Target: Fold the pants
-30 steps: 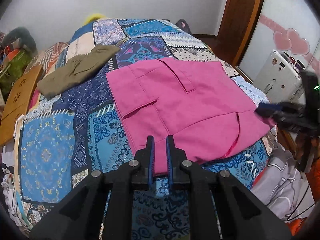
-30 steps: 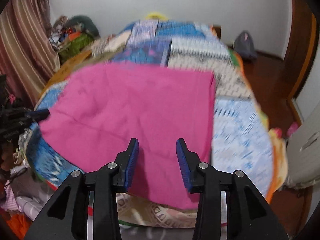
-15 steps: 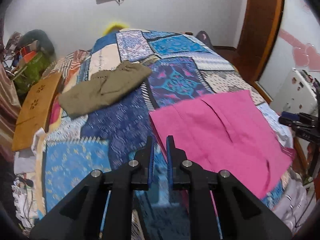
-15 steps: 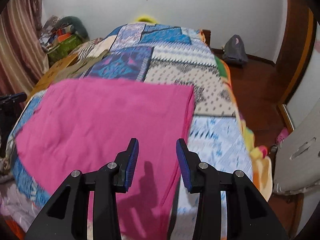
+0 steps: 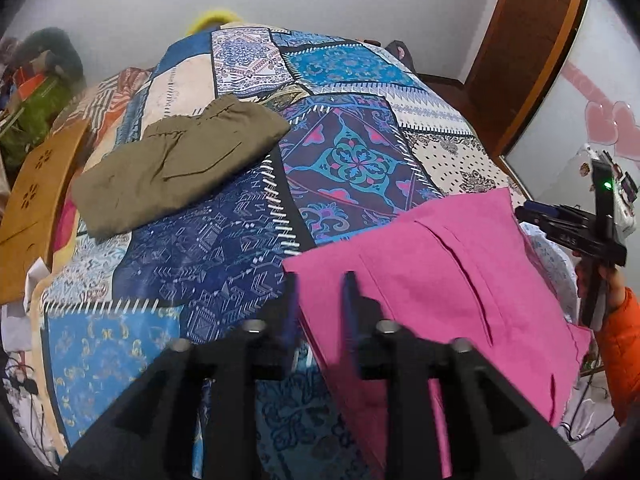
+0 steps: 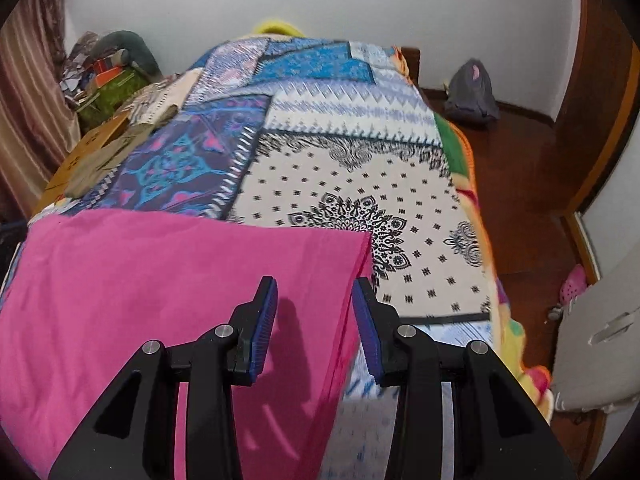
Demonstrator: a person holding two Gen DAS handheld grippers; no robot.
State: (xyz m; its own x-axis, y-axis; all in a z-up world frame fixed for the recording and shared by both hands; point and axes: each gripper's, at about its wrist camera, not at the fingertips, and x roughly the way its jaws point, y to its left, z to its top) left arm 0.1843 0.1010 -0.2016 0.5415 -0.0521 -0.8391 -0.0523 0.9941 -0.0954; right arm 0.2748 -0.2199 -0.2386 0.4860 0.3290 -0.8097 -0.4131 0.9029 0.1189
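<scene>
Pink pants [image 5: 448, 280] lie folded flat on the patchwork bedspread [image 5: 224, 240] near the bed's front edge. In the left wrist view my left gripper [image 5: 320, 304] hovers over their near left corner; its jaws are opening, with no cloth pinched between the pads. The right gripper shows there at the far right edge [image 5: 560, 224], held by a hand in an orange sleeve. In the right wrist view the pink pants [image 6: 168, 280] fill the lower left, and my right gripper [image 6: 314, 312] hangs open above their right edge, holding nothing.
Folded olive-green pants [image 5: 176, 168] lie farther back on the left of the bed. A wooden board [image 5: 32, 208] leans at the bed's left side. A white appliance [image 6: 592, 352] and a dark bag [image 6: 472, 92] stand on the wooden floor to the right.
The left gripper's jaws, shut in both earlier frames, have parted. Both grippers have drawn back toward the bed's front edge, so the pink pants now sit lower and more to one side in each view.
</scene>
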